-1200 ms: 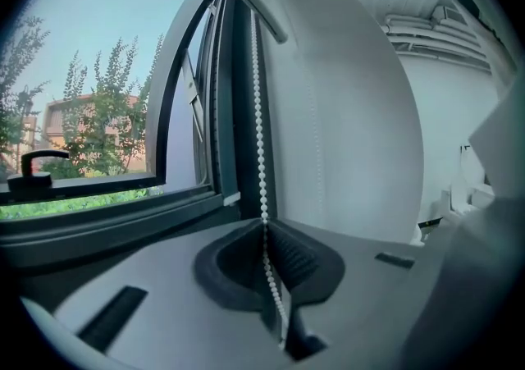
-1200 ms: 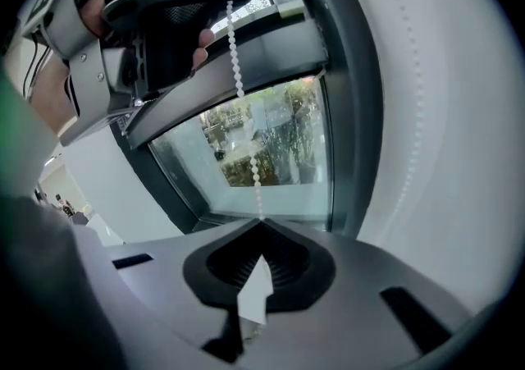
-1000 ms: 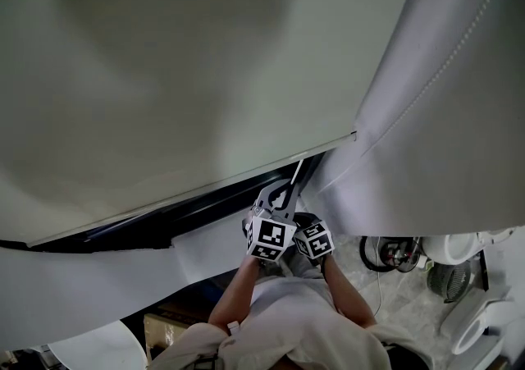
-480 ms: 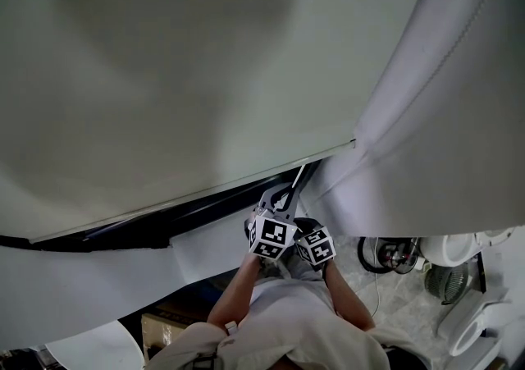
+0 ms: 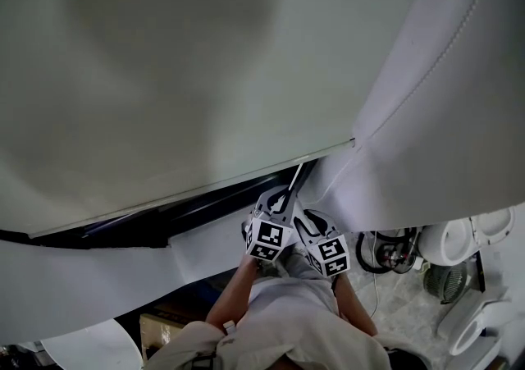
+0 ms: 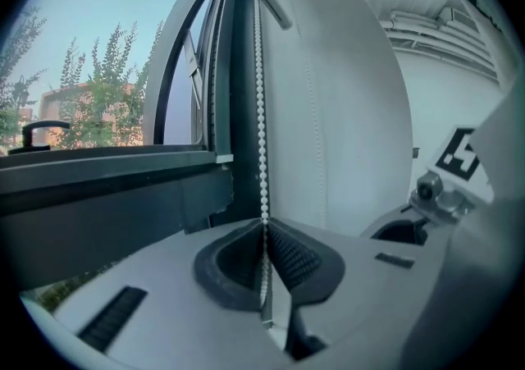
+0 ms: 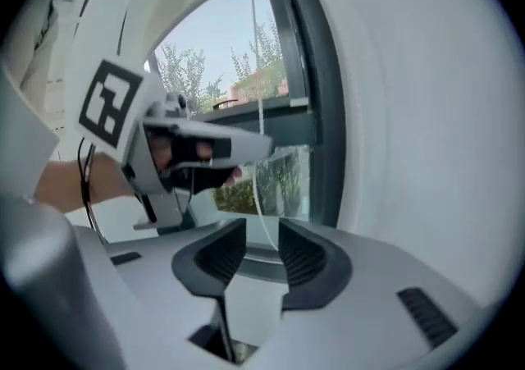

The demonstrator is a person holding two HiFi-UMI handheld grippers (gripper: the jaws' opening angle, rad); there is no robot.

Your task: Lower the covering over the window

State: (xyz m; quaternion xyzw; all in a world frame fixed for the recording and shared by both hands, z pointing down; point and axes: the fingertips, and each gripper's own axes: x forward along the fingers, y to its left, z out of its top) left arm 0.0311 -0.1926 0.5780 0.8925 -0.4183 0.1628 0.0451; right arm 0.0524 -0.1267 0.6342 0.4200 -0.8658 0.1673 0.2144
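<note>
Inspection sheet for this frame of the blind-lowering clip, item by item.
Surface: dark window frame; no table seen.
Job's things: roller blind partly down; bead chain hanging straight.
Clutter: white objects on the floor, unclear.
Grippers: left gripper shut on the bead chain; right gripper has just been opening, chain between its fingers, unpressed.
Cables: dark coil on the floor.
Surroundings: white curtain; trees outside.

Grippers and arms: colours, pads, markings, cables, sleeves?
The left gripper and right gripper have pale grey plastic bodies with dark ribbed pads. Each carries a cube of black-and-white square markers. A thin black cable hangs at the left wrist. Pale shirt; forearms bare.
</note>
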